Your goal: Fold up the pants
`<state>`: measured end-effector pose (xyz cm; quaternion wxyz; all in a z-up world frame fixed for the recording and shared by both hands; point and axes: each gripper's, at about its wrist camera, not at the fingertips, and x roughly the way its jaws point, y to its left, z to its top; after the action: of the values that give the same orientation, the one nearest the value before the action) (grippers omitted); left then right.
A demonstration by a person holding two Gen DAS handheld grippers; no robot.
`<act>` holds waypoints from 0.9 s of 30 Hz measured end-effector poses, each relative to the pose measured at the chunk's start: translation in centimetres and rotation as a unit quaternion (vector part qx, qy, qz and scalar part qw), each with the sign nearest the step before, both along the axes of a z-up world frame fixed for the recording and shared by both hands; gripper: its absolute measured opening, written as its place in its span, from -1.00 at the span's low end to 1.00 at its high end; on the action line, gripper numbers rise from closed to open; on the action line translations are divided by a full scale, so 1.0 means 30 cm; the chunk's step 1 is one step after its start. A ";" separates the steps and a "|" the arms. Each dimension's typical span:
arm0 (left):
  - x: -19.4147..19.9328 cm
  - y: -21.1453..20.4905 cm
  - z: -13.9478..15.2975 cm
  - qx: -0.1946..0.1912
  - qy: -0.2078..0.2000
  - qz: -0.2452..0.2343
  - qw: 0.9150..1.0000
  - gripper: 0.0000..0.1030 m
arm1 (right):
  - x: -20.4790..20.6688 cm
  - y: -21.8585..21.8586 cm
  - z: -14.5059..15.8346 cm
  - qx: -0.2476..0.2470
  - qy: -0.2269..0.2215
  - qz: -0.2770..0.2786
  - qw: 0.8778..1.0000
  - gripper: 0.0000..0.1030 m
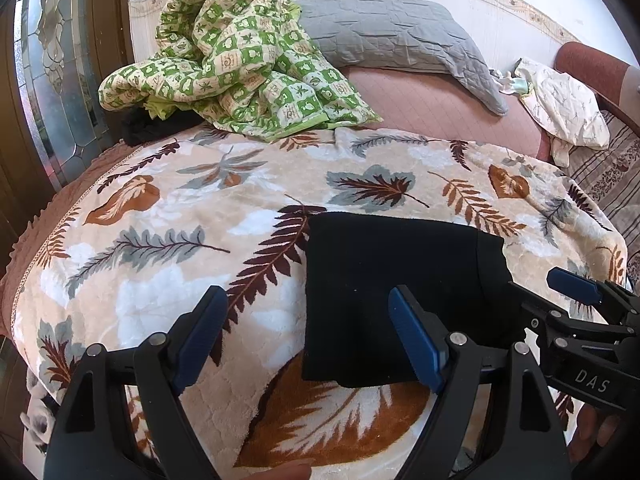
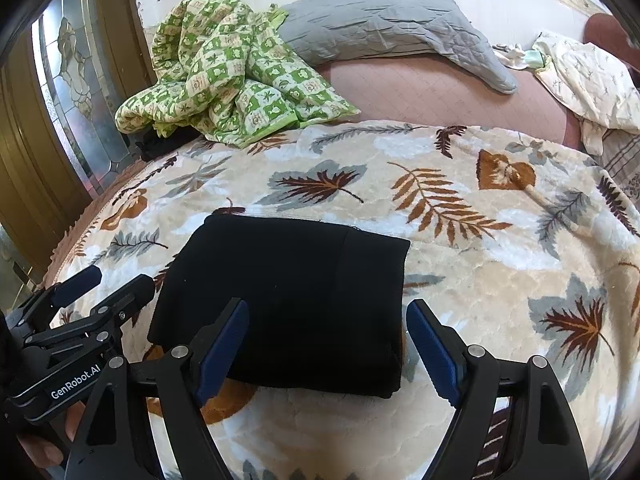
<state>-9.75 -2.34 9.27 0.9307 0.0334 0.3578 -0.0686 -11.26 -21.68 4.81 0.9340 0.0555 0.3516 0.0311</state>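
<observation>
The black pants [image 1: 384, 280] lie folded into a compact rectangle on the leaf-print blanket [image 1: 180, 216]; they also show in the right wrist view [image 2: 288, 296]. My left gripper [image 1: 308, 340] is open and empty, its jaws wide apart, hovering just in front of the pants' left near corner. My right gripper [image 2: 328, 348] is open and empty, its jaws wide apart over the pants' near right edge. Each gripper shows in the other's view, the right one [image 1: 560, 292] at the pants' right, the left one [image 2: 108, 284] at their left.
A crumpled green checked quilt [image 1: 240, 60] and a grey pillow [image 1: 392, 32] lie at the back of the bed. A white patterned cloth [image 1: 568, 100] lies at the back right. A glass-panelled door [image 1: 52, 72] stands at the left. The bed's edge curves near me.
</observation>
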 end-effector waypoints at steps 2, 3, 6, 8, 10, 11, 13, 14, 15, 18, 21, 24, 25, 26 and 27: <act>-0.003 0.000 0.000 0.000 0.000 0.000 1.000 0.62 | 0.001 0.002 -0.002 0.001 0.000 0.001 1.000 0.60; -0.003 0.000 0.000 0.001 0.000 0.000 1.000 0.62 | 0.002 0.004 -0.003 0.001 0.001 0.002 1.000 0.60; -0.003 -0.001 0.000 0.000 0.000 0.001 1.000 0.62 | 0.005 0.010 -0.004 -0.002 0.002 0.003 1.000 0.60; -0.002 -0.001 0.000 0.000 0.001 0.001 1.000 0.62 | 0.007 0.011 -0.005 -0.002 0.003 0.003 1.000 0.60; -0.002 -0.002 -0.001 0.000 0.000 0.000 1.000 0.62 | 0.010 0.015 -0.007 -0.004 0.004 0.005 1.000 0.60; -0.003 -0.001 -0.002 0.000 0.001 0.000 1.000 0.62 | 0.011 0.016 -0.009 -0.005 0.005 0.005 1.000 0.60; -0.002 -0.002 -0.002 0.000 0.001 0.000 1.000 0.62 | 0.015 0.017 -0.014 -0.006 0.008 0.005 1.000 0.60; -0.001 -0.001 -0.003 0.001 0.001 -0.001 1.000 0.62 | 0.015 0.017 -0.015 -0.005 0.008 0.006 1.000 0.60; -0.001 -0.001 -0.005 0.001 0.002 -0.001 1.000 0.62 | 0.017 0.017 -0.017 -0.005 0.009 0.006 1.000 0.60; 0.005 0.001 -0.014 0.001 0.005 -0.002 1.000 0.62 | 0.021 0.017 -0.019 -0.005 0.009 0.006 1.000 0.60; 0.008 0.002 -0.018 0.001 0.006 -0.001 1.000 0.62 | 0.023 0.016 -0.021 -0.004 0.009 0.006 1.000 0.60; 0.013 0.003 -0.026 0.001 0.009 -0.001 1.000 0.62 | 0.028 0.014 -0.025 -0.004 0.010 0.005 1.000 0.60; 0.015 0.001 -0.027 0.002 0.010 -0.001 1.000 0.62 | 0.029 0.014 -0.027 -0.005 0.010 0.005 1.000 0.60; 0.016 0.000 -0.029 0.002 0.011 -0.001 1.000 0.62 | 0.030 0.013 -0.030 -0.005 0.011 0.004 1.000 0.60; 0.017 0.000 -0.032 0.002 0.012 -0.001 1.000 0.62 | 0.031 0.012 -0.033 -0.004 0.012 0.004 1.000 0.60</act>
<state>-9.23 -2.35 8.32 0.9260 0.0351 0.3695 -0.0690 -10.32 -21.31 3.83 0.9298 0.0504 0.3631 0.0330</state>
